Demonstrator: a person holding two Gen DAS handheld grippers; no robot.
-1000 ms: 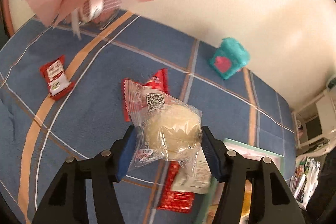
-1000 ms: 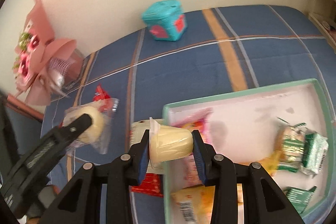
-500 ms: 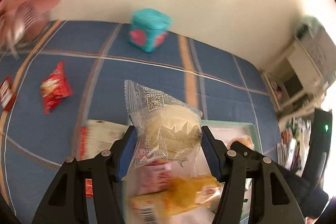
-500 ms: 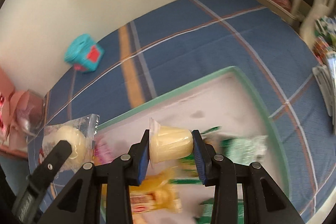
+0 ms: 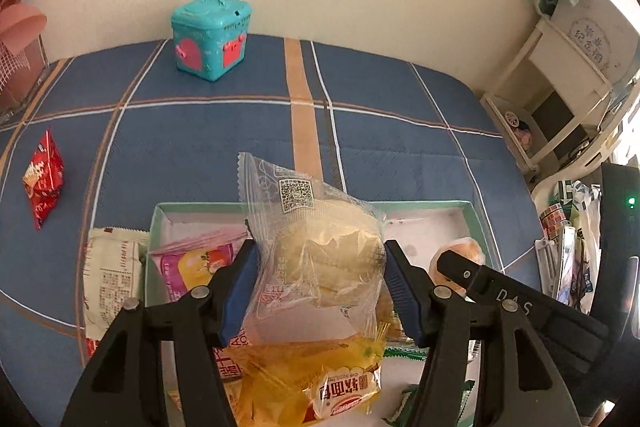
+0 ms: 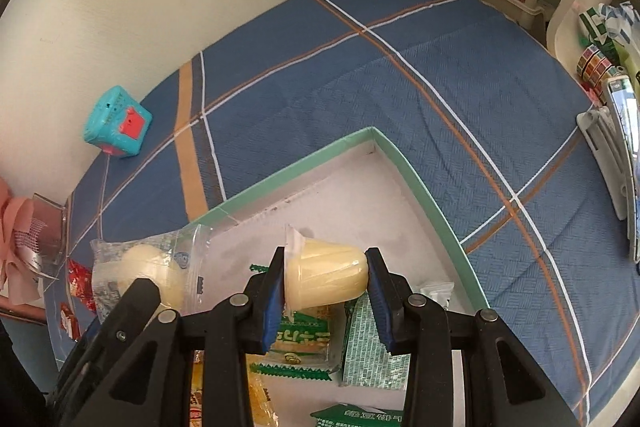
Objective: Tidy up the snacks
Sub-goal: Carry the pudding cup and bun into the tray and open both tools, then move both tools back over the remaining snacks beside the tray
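My left gripper (image 5: pixel 320 247) is shut on a pale bun in a clear bag (image 5: pixel 324 267) and holds it above the left half of a green-rimmed box (image 5: pixel 200 205). In the right wrist view the same bun (image 6: pixel 148 267) shows at the lower left. My right gripper (image 6: pixel 326 255) is shut on a yellow jelly cup (image 6: pixel 326 279), lying sideways between the blue pads, above the box's (image 6: pixel 420 187) white floor. One black finger of the right gripper (image 5: pixel 480 279) reaches into the left wrist view from the right.
Inside the box lie a yellow packet (image 5: pixel 320 379), a pink packet (image 5: pixel 200 259) and green packets (image 6: pixel 372 343). A white packet (image 5: pixel 112 275) and a red packet (image 5: pixel 42 179) lie on the blue plaid cloth. A teal toy box (image 5: pixel 210 35) stands by the wall; shelves (image 5: pixel 560 67) stand right.
Both grippers have swung rightward from the open cloth to above the green-rimmed box, rolling as they went. Each keeps its snack held.
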